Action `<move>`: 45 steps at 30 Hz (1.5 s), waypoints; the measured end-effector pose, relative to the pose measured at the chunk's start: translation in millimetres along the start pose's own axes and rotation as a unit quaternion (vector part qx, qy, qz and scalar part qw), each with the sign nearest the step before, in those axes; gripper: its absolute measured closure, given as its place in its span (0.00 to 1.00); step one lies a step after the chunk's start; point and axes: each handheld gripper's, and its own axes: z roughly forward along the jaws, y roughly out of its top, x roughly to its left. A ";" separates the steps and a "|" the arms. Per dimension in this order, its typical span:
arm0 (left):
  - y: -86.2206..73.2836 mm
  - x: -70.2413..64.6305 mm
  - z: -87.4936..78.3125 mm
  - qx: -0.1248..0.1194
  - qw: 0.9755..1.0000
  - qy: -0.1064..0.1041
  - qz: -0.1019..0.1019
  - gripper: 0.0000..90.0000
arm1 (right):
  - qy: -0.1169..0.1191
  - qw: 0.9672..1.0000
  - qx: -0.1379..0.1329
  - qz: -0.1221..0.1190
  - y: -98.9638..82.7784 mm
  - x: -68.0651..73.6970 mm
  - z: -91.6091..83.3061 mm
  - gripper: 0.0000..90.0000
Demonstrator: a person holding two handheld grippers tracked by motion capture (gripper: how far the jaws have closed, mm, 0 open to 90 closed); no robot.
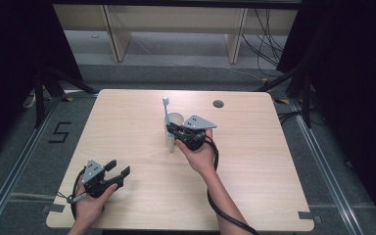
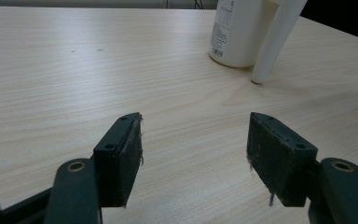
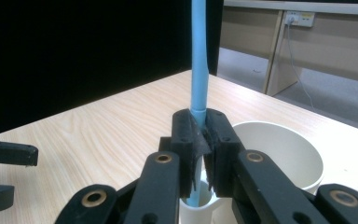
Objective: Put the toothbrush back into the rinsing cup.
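Fingers (image 3: 186, 140) of right gripper (image 3: 200, 135) are clamped on blue toothbrush (image 3: 198, 70), held upright for standing beside cream cup (image 3: 279, 154); left gripper (image 2: 196, 149) is kept unclenched, idle.

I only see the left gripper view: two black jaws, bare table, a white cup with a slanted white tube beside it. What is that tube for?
Observer: It seems to be a holder. In the right gripper view a blue toothbrush stands upright with its lower end in the mouth of the white tube.
Operator: Is it standing by itself?
Observer: No. The right gripper is shut on the handle just above the tube, next to the cup.
Operator: Which end is up?
Observer: The brush head. In the high view it rises above the cup's rim.
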 end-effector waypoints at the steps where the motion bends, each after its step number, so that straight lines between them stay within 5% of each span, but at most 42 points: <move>1: 0.0 0.0 0.1 0.000 1.000 0.000 0.000 0.39 | 0.004 1.000 -0.003 -0.004 -0.4 -0.6 0.7 0.93; 38: 0.0 0.0 -0.1 0.000 1.000 0.000 0.000 0.39 | -0.005 0.999 0.023 -0.028 -8.5 -2.6 0.1 0.92; 45: 0.0 0.0 -0.3 0.000 1.000 0.000 0.000 0.39 | 0.001 1.000 0.025 -0.013 -10.4 -0.3 1.6 0.91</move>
